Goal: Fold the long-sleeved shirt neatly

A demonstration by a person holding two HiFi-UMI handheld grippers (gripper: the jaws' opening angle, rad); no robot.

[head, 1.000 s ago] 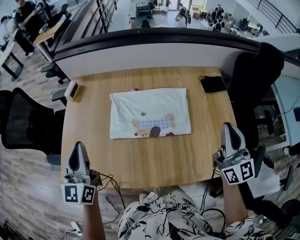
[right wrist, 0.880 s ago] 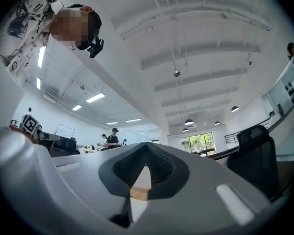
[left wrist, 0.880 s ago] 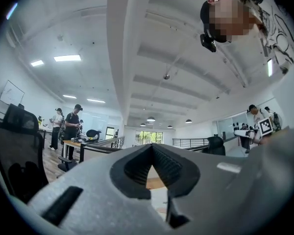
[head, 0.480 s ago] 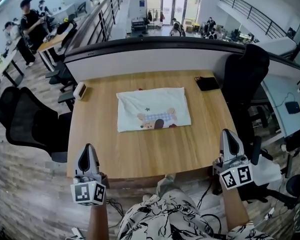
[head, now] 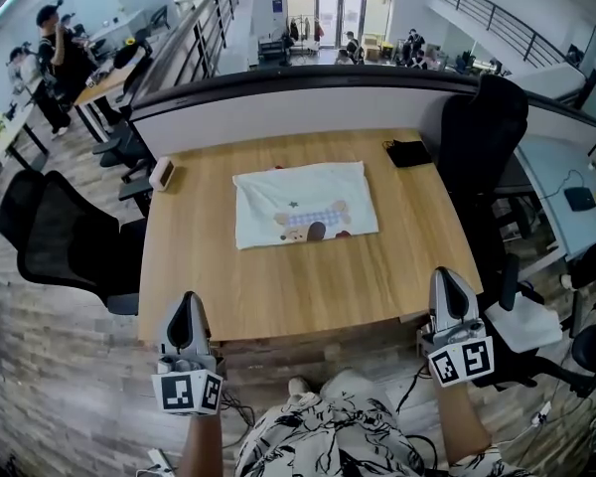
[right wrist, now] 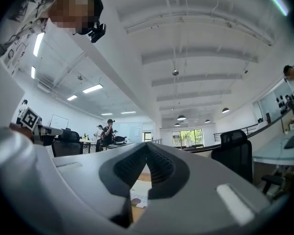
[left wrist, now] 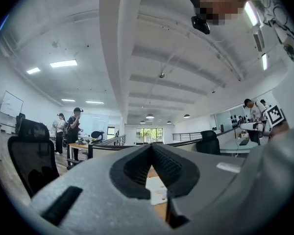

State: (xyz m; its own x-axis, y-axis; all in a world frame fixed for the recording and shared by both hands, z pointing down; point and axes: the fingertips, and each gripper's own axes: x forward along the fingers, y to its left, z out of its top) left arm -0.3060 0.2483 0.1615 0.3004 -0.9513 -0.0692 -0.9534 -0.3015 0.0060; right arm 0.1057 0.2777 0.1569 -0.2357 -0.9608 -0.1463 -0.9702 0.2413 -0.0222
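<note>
Both the left claw (head: 188,301) and right claw (head: 447,274) are closed, empty; park them at 6 o'clock, clear of the folded shirt (head: 303,205).

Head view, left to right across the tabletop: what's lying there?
First the small white device, then the folded shirt, then the flat black object.

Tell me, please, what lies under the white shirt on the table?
The shirt lies flat on the wooden table, whose bare top shows all around it. Whether anything small is beneath it cannot be seen, because the cloth covers that part.
</note>
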